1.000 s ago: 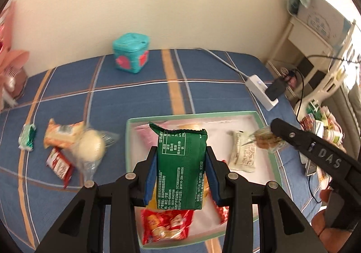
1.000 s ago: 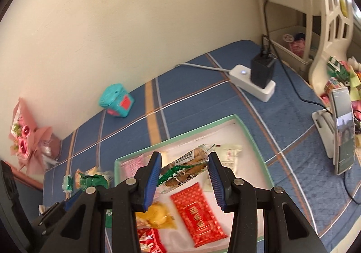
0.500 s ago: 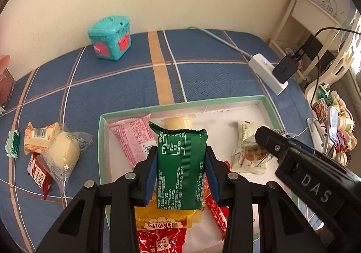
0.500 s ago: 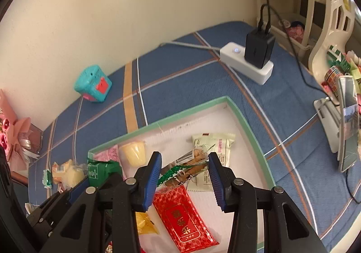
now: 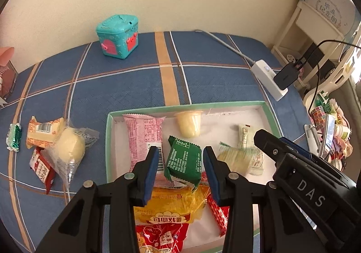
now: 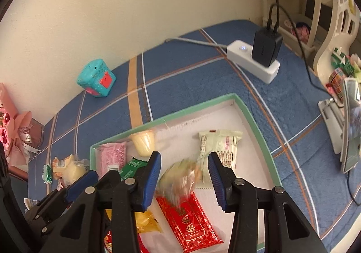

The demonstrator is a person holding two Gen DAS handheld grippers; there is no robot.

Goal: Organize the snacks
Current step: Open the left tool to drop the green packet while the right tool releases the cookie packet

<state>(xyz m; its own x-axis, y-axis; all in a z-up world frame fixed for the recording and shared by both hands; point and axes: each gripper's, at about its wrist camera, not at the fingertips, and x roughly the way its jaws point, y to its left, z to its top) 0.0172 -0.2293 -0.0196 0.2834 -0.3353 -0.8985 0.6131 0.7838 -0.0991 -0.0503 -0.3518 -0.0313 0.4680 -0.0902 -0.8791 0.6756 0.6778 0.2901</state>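
- Where the left wrist view looks down, the left gripper [image 5: 180,170] hangs over the green-rimmed tray [image 5: 187,106], jaws released; the green packet [image 5: 183,162] sits tilted between the pads, clear of both, resting on the yellow packet [image 5: 171,204] inside the tray.
- Same view: a pink packet [image 5: 142,134], a yellow jelly cup [image 5: 189,125] and a pale packet [image 5: 246,140] also lie in the tray; the right gripper's black body enters from the right edge.
- Outside the tray (on the blue plaid cloth [image 5: 126,90]) a small cluster of wrapped snacks [image 5: 54,147] lies to the left.
- Right wrist view: the right gripper [image 6: 185,179] is likewise unclenched; the clear biscuit packet [image 6: 180,176], blurred, sits between the pads without visible contact, over the red packet [image 6: 188,222] in the tray.
- A teal toy box [image 6: 97,78] stands near the wall.
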